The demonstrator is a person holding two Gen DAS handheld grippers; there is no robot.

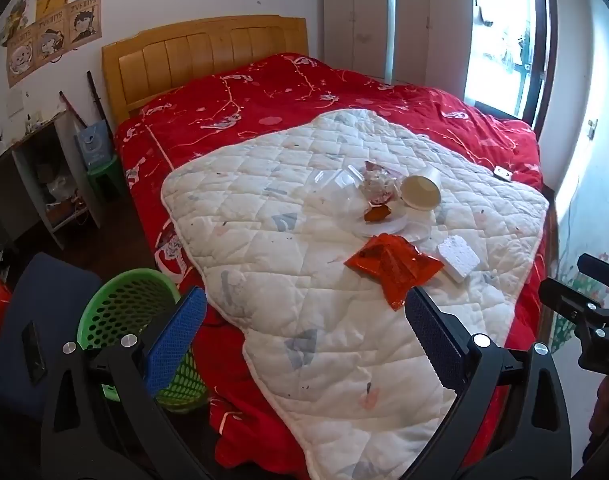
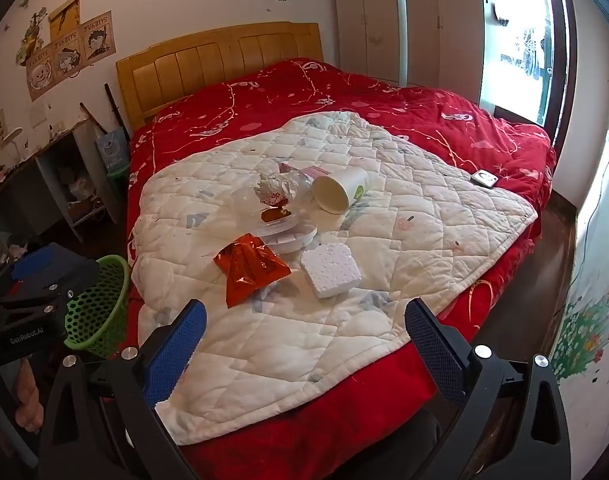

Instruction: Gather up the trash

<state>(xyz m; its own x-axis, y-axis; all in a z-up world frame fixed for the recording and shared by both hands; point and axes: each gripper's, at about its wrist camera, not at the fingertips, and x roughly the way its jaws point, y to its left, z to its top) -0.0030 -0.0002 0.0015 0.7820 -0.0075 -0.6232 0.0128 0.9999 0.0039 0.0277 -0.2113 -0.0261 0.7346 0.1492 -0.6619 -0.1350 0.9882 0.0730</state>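
Note:
Trash lies on a white quilt (image 1: pixel 304 280) (image 2: pixel 384 240) on the bed: a red foil wrapper (image 1: pixel 392 266) (image 2: pixel 250 266), a white foam block (image 1: pixel 458 258) (image 2: pixel 330 268), a tipped paper cup (image 1: pixel 420 192) (image 2: pixel 340 192), crumpled clear wrap (image 1: pixel 378 186) (image 2: pixel 276 190) and a clear lidded container (image 1: pixel 384 222) (image 2: pixel 288 234). A green mesh basket (image 1: pixel 124 308) (image 2: pixel 98 300) stands at the bed's left. My left gripper (image 1: pixel 304 344) is open and empty over the quilt's near edge. My right gripper (image 2: pixel 304 344) is open and empty, short of the wrapper and foam.
A red bedspread (image 1: pixel 264 112) covers the bed with a wooden headboard (image 1: pixel 208 52). A small white device (image 2: pixel 484 178) lies near the quilt's right edge. A shelf unit (image 1: pixel 48 176) and blue chair (image 1: pixel 32 332) stand left. White wardrobes (image 2: pixel 404 24) stand behind.

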